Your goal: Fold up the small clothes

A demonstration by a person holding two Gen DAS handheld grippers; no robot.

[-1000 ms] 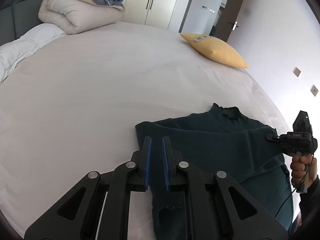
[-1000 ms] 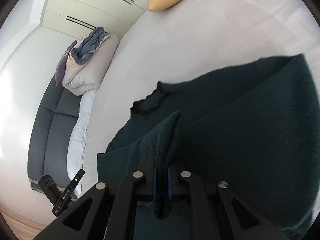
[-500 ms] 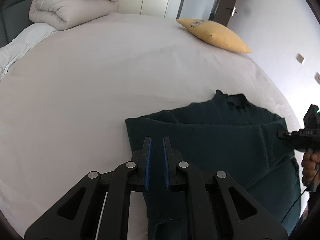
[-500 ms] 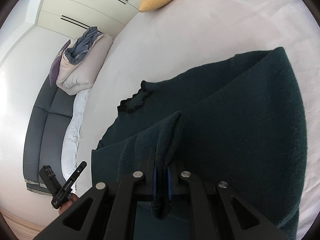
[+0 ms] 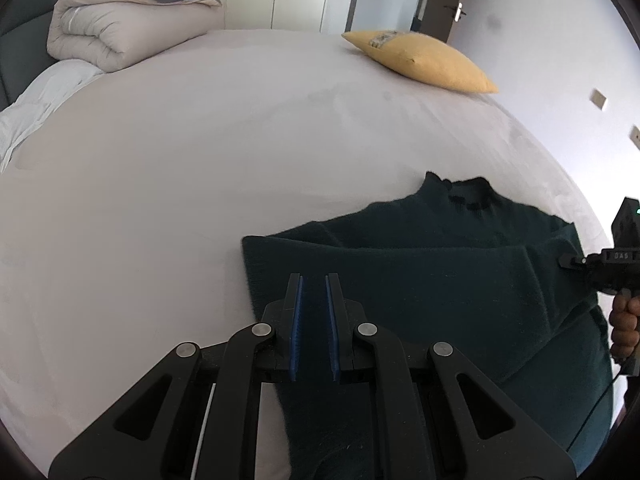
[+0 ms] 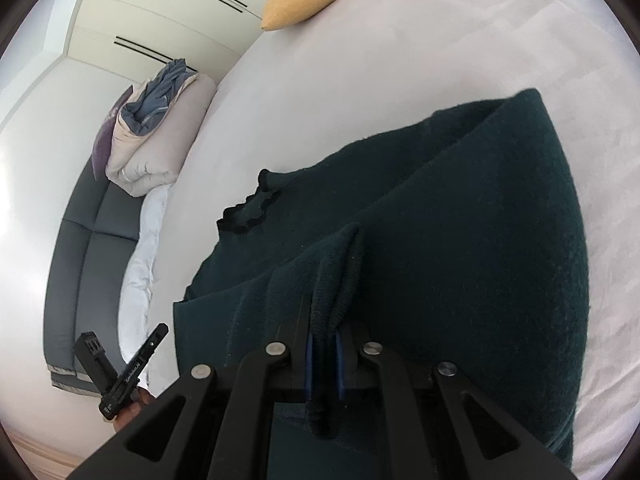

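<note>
The dark green sweater (image 5: pixel 420 280) lies on the pale bed sheet (image 5: pixel 200 180) in the lower right of the left wrist view, collar toward the top of the frame and a sleeve folded across the body. It looks like a soft, thick knit: light, limp, not slippery, likely to sag and drag along the sheet when lifted, so it is best taken at an edge or a folded corner where several layers bunch.

The left gripper (image 5: pixel 314 328) is clenched on the sweater's near left edge; dark fabric fills the narrow gap between its blue pads (image 5: pixel 297 320), though the cloth is so dark there that the bite is hard to judge. The right gripper (image 6: pixel 322 364) grasps a ridge of bunched knit that stands up between its pads at the lower middle of its frame.

The left wrist view shows the garment's whole outline, plus the right gripper at the far right edge with a hand beneath it. The right wrist view shows that pinched ridge close up and the frilled collar (image 6: pixel 248 216), with the left gripper small at lower left.
</note>
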